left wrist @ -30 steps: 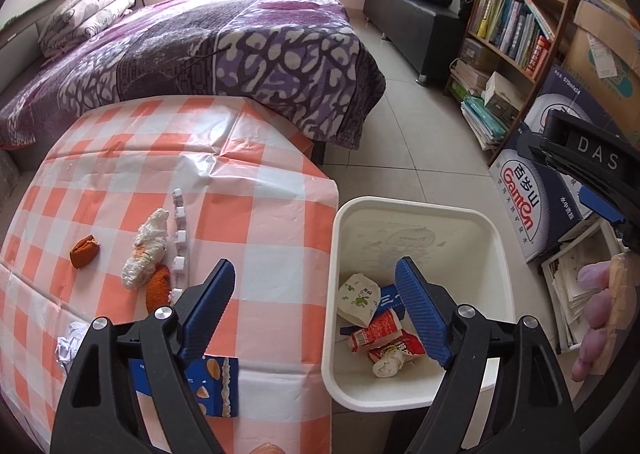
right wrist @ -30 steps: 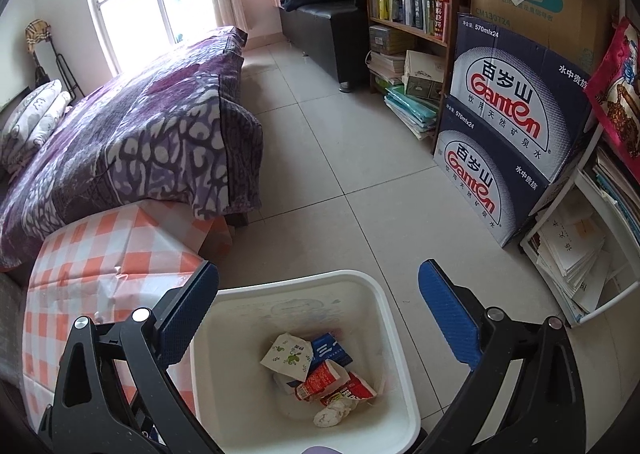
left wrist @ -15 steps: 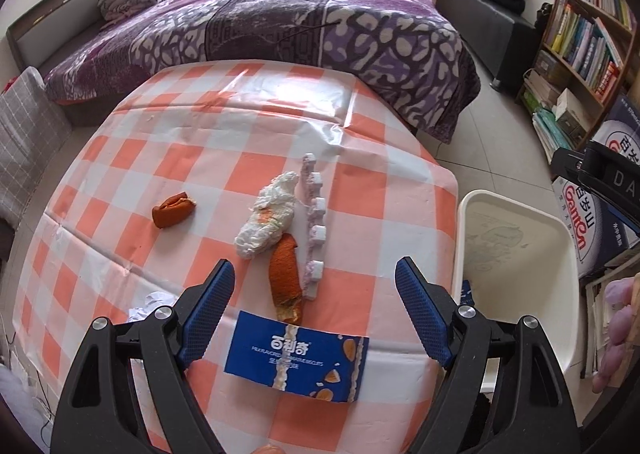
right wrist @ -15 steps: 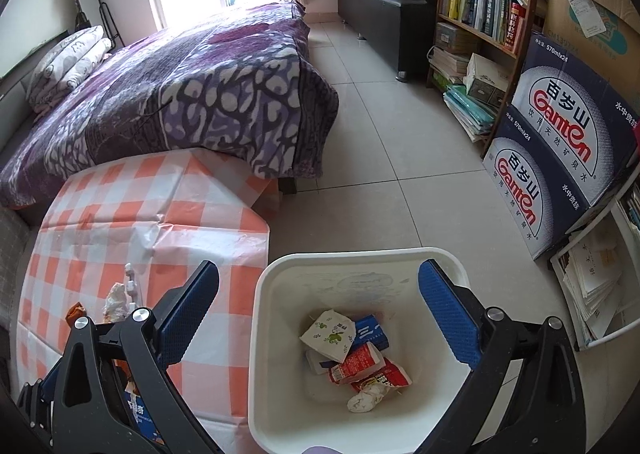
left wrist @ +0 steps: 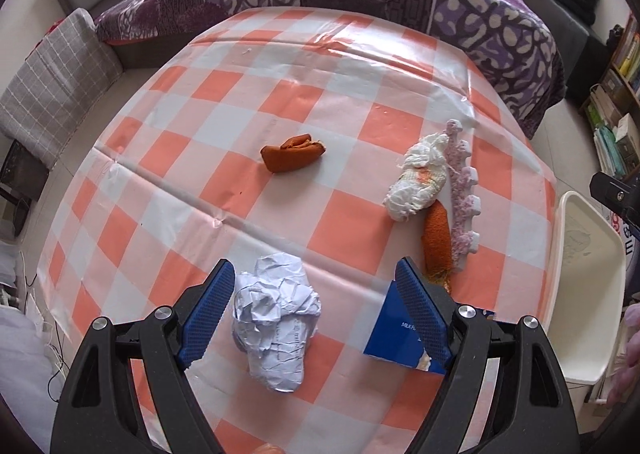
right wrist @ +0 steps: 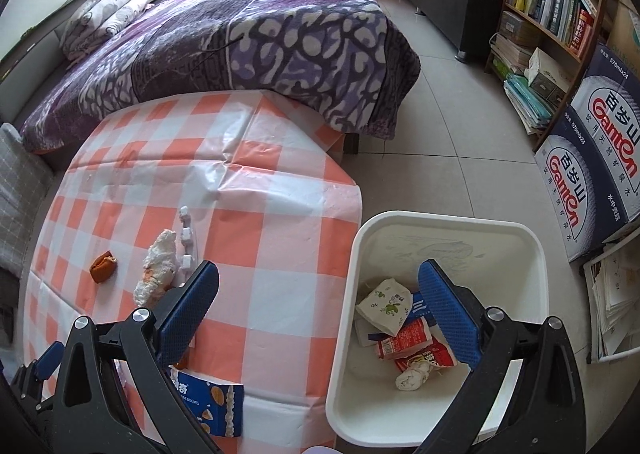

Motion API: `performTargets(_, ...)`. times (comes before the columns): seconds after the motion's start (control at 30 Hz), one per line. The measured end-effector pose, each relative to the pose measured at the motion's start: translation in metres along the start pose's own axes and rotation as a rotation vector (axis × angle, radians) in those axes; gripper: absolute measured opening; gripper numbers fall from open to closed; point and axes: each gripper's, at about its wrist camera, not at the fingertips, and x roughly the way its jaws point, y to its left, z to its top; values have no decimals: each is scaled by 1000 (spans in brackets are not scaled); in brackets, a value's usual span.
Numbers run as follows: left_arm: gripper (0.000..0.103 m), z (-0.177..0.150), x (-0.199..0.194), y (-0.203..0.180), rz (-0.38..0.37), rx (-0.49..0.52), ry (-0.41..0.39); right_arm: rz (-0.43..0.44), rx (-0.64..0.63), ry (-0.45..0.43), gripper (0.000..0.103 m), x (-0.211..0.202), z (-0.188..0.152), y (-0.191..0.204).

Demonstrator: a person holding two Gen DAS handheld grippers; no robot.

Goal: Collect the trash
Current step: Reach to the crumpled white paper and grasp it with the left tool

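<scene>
A glossy plastic tablecloth (left wrist: 224, 157) in orange-and-white checks, creased along its folds, is seen covering the table. The left gripper (left wrist: 318, 308) is held wide open above its near edge, nothing gripped; its blue, finely ribbed pads (left wrist: 208, 314) stand either side of a crumpled ball of white paper (left wrist: 276, 318), faintly printed, which lies on the cloth just beside the left pad without being clasped. Under the right pad a flat blue biscuit wrapper (left wrist: 394, 338) is partly hidden. Farther off, a folded piece of orange peel (left wrist: 292, 153) lies alone near the middle. To the right a wadded white tissue (left wrist: 418, 181) stained orange touches a longer, pitted strip of orange peel (left wrist: 437, 244), and a pale pink notched foam strip (left wrist: 462, 205) runs alongside both.

The right gripper (right wrist: 318, 308) is likewise spread wide and empty, held over the gap between table edge and a white, smooth-walled plastic bin (right wrist: 536, 278) on the tiled floor. Only this view shows the bin's contents — a white floral-printed packet (right wrist: 384, 306), red wrappers (right wrist: 412, 346) and a twisted white tissue (right wrist: 412, 376) — while the left view shows merely its rim. The paper ball is not seen in the right view. A purple patterned bedspread (right wrist: 256, 37) lies beyond the table.
</scene>
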Motion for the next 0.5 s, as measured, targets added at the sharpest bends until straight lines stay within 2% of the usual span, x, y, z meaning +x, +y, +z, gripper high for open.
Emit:
performTargets(0.27,80,-11,21,25,-16,-56,120,55,-17,81,96,19,-4,30)
performTargets(0.5,79,-20,39,34,-31,-59,206,58,-81,123,96,35,-10,58)
